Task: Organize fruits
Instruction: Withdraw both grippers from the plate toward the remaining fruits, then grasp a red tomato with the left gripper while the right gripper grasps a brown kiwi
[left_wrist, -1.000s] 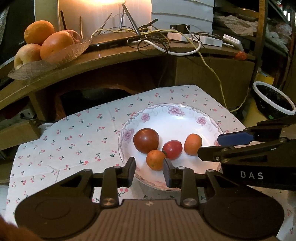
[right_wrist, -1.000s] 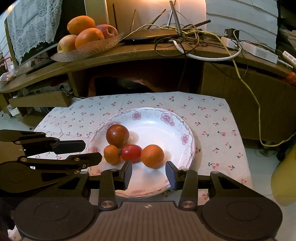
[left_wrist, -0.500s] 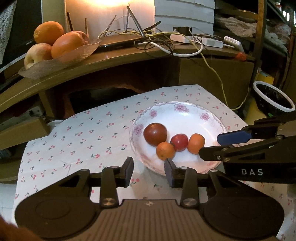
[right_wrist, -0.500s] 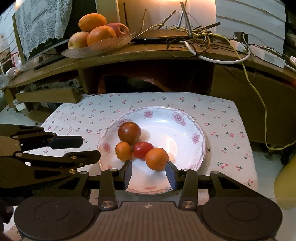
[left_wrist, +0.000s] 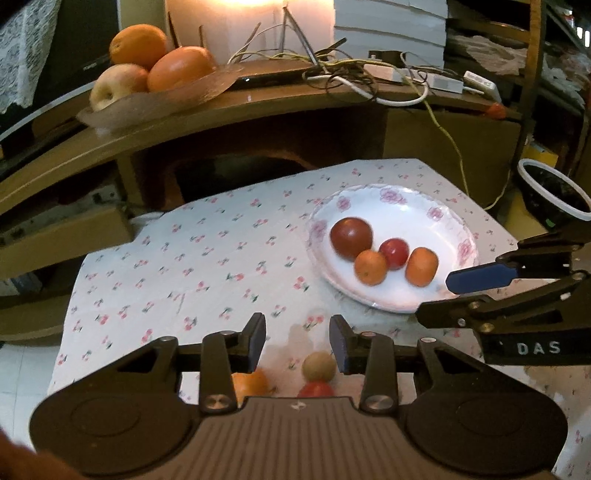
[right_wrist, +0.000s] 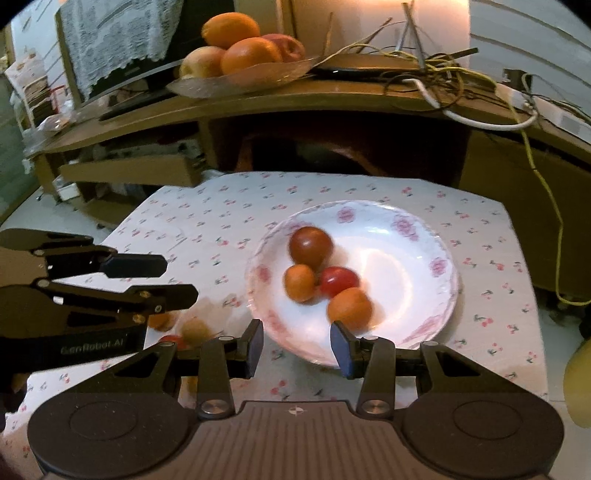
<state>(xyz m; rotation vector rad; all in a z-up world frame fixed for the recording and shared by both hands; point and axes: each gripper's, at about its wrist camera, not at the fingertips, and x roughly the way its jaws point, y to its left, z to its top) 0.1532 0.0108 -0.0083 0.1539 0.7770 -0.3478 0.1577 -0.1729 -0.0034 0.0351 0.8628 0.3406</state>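
Observation:
A white flowered plate (left_wrist: 417, 218) (right_wrist: 402, 258) sits on the cherry-print cloth (left_wrist: 192, 266). It holds a dark red tomato (left_wrist: 351, 236) (right_wrist: 310, 246), a small orange (left_wrist: 370, 267) (right_wrist: 299, 282), a red tomato (left_wrist: 395, 253) (right_wrist: 340, 280) and another orange (left_wrist: 422, 266) (right_wrist: 349, 309). My left gripper (left_wrist: 297, 343) (right_wrist: 180, 280) hovers open left of the plate, nothing between its pads. Just beneath it lie a loose orange (left_wrist: 251, 384), a tan round fruit (left_wrist: 319, 364) (right_wrist: 195, 330) and a red fruit (left_wrist: 316, 389). My right gripper (right_wrist: 295, 334) (left_wrist: 434, 300) stands open at the plate's near rim, empty.
A glass dish (left_wrist: 155, 105) (right_wrist: 240, 79) of oranges and apples rests on the wooden shelf behind, beside tangled cables (left_wrist: 369, 77). A dark bowl with a white rim (left_wrist: 554, 192) stands off the cloth's right. A cardboard box (right_wrist: 129, 170) lies at the back left.
Both grippers drew back and left, so the plate sits further right in each view. Loose fruits on the cloth came into sight under the left gripper, whose jaws stand slightly wider.

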